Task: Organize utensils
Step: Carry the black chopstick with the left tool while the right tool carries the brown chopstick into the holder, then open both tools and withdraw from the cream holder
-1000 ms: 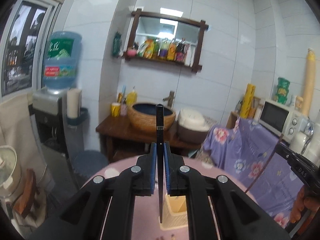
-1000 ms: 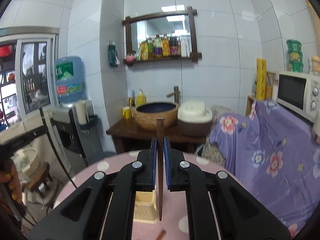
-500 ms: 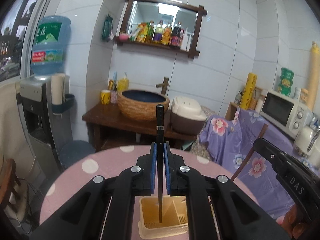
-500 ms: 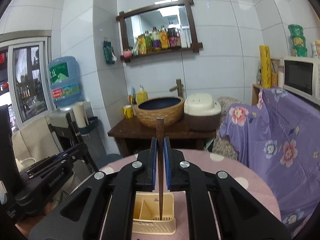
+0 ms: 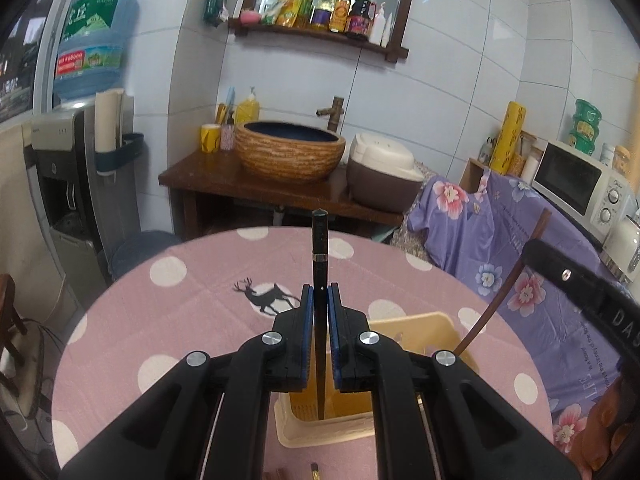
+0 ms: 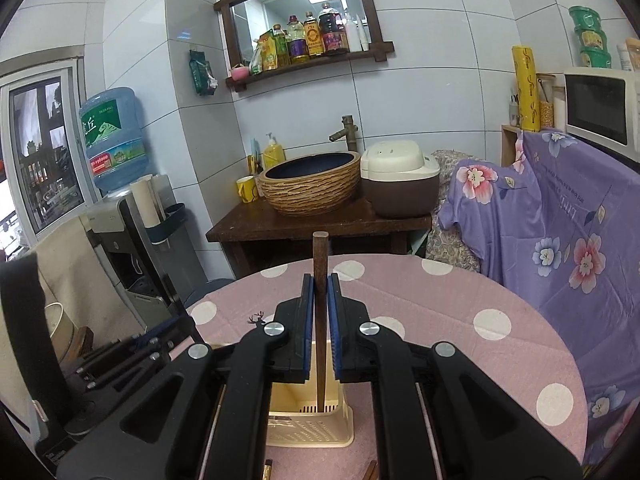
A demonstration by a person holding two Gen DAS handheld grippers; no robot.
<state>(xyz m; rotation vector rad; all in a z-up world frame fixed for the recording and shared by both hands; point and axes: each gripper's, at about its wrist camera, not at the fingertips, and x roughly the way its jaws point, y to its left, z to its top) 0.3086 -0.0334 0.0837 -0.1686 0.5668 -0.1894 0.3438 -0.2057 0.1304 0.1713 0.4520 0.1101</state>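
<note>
The left hand-held gripper [image 5: 319,316] pinches a black chopstick [image 5: 320,264], the right hand-held gripper [image 6: 320,312] a brown chopstick [image 6: 320,264], both tips just inside the yellow utensil basket [image 5: 412,326] below them. Released while tilted, either stick might catch the rim or tip this light basket.

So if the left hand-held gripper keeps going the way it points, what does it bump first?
Probably the cream utensil basket: the left hand-held gripper aims down at it, and the black chopstick it grips would go in first. Depth is unclear.
</note>
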